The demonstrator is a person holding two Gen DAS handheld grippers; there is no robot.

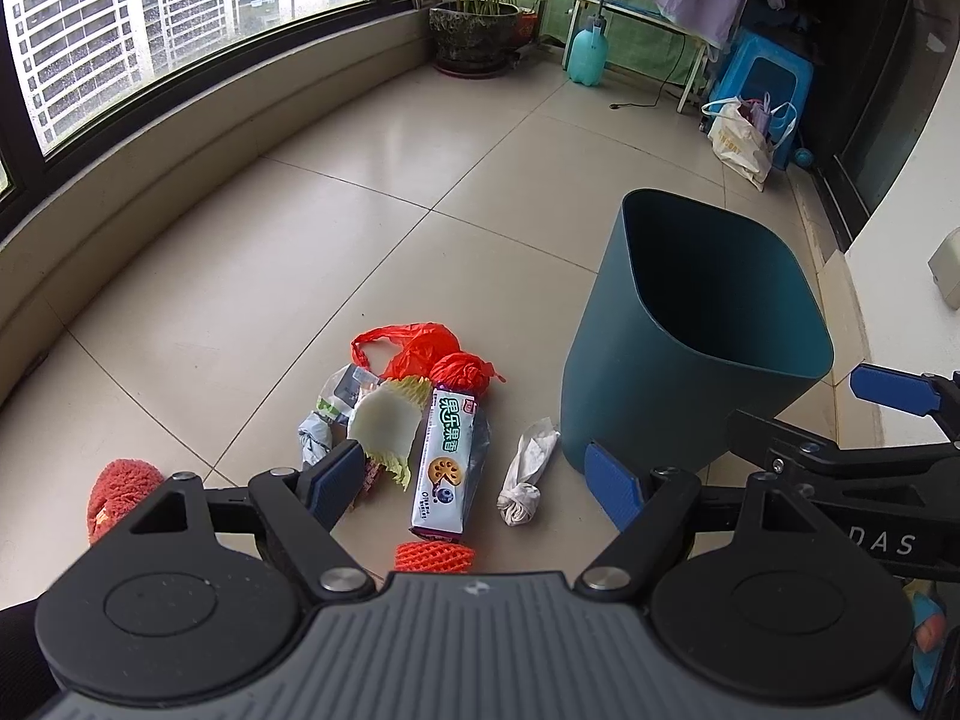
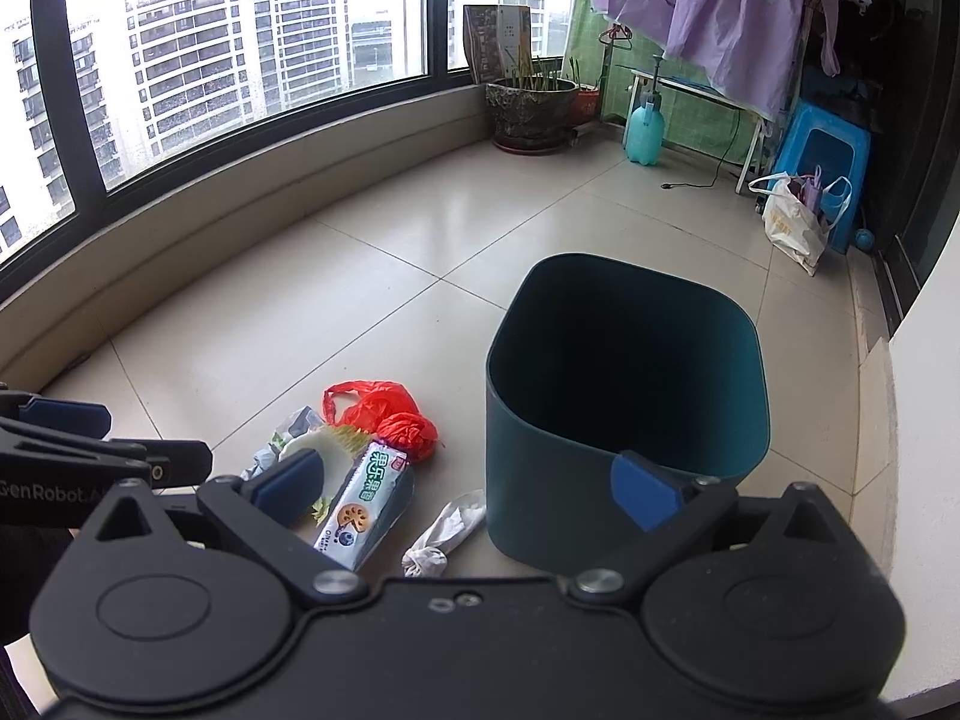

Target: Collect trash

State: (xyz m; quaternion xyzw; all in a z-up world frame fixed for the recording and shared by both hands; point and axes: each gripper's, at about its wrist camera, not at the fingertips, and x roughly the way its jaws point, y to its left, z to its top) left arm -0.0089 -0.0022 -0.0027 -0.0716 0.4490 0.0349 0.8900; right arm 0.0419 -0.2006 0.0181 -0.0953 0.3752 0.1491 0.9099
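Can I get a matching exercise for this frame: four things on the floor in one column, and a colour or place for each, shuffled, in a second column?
Things:
1. bin
2. biscuit packet
3. crumpled tissue
4. plastic bag

Descriptions:
a. red, at the far end of the pile
b. dark teal, upright and open
c. white, lying between the packet and the bin
d. printed with a round biscuit, lying lengthwise in the pile

Pairs: 1-b, 2-d, 3-c, 4-a

A large potted plant (image 2: 531,105) stands beneath the curved window (image 2: 240,60); beside it, a teal spray bottle (image 2: 644,133), a blue plastic stool (image 2: 831,150) and hanging purple laundry (image 2: 720,6).
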